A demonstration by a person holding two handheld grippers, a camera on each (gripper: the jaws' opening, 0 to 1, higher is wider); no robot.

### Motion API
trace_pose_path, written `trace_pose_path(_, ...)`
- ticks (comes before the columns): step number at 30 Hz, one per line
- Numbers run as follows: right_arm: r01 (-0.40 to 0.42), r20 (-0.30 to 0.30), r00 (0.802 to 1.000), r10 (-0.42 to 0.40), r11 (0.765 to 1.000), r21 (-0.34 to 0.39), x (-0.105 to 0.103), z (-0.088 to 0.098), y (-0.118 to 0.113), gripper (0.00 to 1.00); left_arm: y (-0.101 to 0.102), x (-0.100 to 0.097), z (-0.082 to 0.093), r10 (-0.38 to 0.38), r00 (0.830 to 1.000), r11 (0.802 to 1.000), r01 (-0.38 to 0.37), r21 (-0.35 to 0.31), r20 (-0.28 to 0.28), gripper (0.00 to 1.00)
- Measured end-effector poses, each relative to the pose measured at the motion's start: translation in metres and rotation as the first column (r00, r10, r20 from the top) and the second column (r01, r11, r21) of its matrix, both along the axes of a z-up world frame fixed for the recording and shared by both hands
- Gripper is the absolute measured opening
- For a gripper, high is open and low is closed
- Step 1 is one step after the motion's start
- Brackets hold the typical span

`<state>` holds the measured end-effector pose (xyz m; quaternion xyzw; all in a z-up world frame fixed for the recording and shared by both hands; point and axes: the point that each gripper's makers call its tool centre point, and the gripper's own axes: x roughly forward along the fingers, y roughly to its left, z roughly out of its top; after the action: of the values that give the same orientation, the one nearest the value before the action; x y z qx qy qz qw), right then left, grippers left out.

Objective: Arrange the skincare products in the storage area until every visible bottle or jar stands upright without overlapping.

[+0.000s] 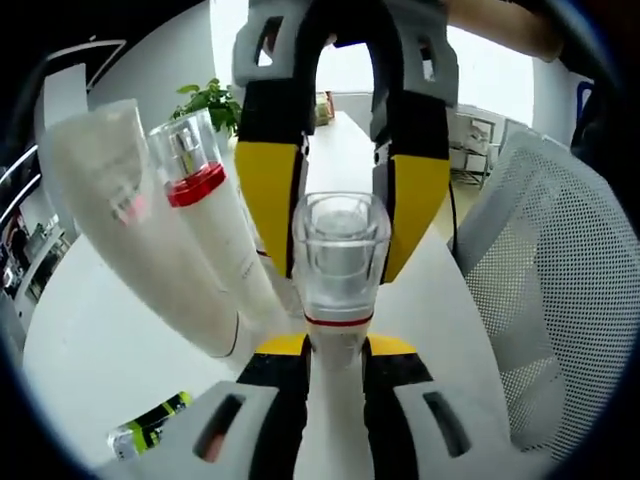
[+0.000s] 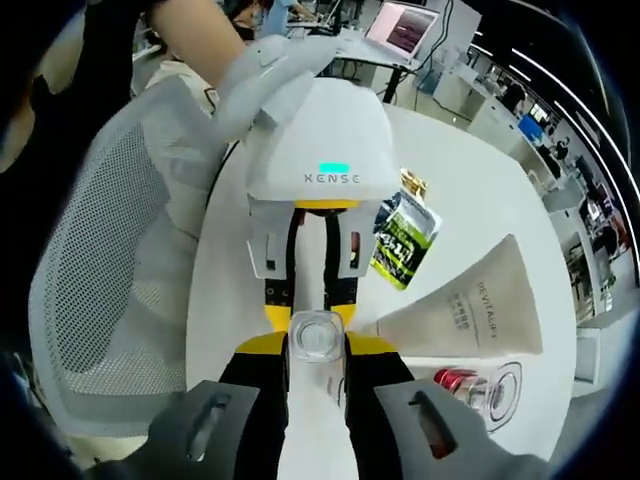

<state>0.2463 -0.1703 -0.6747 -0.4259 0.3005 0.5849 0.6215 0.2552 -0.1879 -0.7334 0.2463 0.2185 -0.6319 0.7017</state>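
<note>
A white bottle (image 1: pixel 335 330) with a clear cap (image 1: pixel 340 250) and a red ring is held between both grippers above the white table (image 1: pixel 100 350). My left gripper (image 1: pixel 338 345) is shut on its body. My right gripper (image 1: pixel 340 268) comes in from the far side, its yellow fingers pressed against the cap. In the right gripper view the cap (image 2: pixel 316 335) faces the camera between my right gripper (image 2: pixel 316 345) jaws, with my left gripper (image 2: pixel 312 295) behind. A white tube (image 1: pixel 130 220) (image 2: pixel 470 300) and a second red-ringed bottle (image 1: pixel 215 230) (image 2: pixel 480 385) lie on the table.
A green sachet (image 1: pixel 150 428) (image 2: pixel 405 240) lies on the table (image 2: pixel 480 200) near the tube. A white mesh chair (image 1: pixel 560 290) (image 2: pixel 110 270) stands at the table's edge. A potted plant (image 1: pixel 212 100) sits at the far end, and a laptop (image 2: pixel 405 28) lies beyond.
</note>
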Motion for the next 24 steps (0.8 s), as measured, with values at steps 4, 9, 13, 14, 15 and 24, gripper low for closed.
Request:
trace_pose_path(4, -0.007, 0.017, 1.0, 0.007, 1.0, 0.007, 0.003, -0.001, 0.002, 0.21, -0.001, 0.002, -0.001, 0.007, 1.0, 1.0, -0.007, -0.017, -0.015, 0.24)
trace_pose_path(9, -0.016, 0.049, 0.999, 0.015, 1.0, 0.021, 0.008, 0.002, 0.006, 0.22, -0.002, 0.004, 0.0, 0.021, 1.0, 0.999, -0.022, -0.035, -0.022, 0.24)
trace_pose_path(13, -0.021, 0.088, 0.996, 0.019, 0.999, 0.024, 0.01, 0.006, 0.007, 0.26, -0.003, 0.005, 0.0, 0.018, 1.0, 0.999, -0.019, -0.039, -0.016, 0.24)
trace_pose_path(14, -0.013, 0.11, 0.994, 0.011, 1.0, 0.019, 0.013, 0.008, 0.005, 0.3, -0.003, 0.005, 0.0, 0.016, 1.0, 0.999, -0.016, -0.041, -0.014, 0.24)
trace_pose_path(15, -0.006, 0.12, 0.993, 0.004, 1.0, 0.013, 0.013, 0.008, 0.003, 0.33, -0.004, 0.006, 0.0, 0.014, 1.0, 0.999, -0.015, -0.042, -0.014, 0.24)
trace_pose_path(24, 0.114, 0.154, 0.98, -0.127, 0.99, 0.089, 0.014, 0.031, -0.019, 0.38, -0.008, 0.019, 0.0, 0.013, 1.0, 0.999, -0.012, -0.05, 0.002, 0.24)
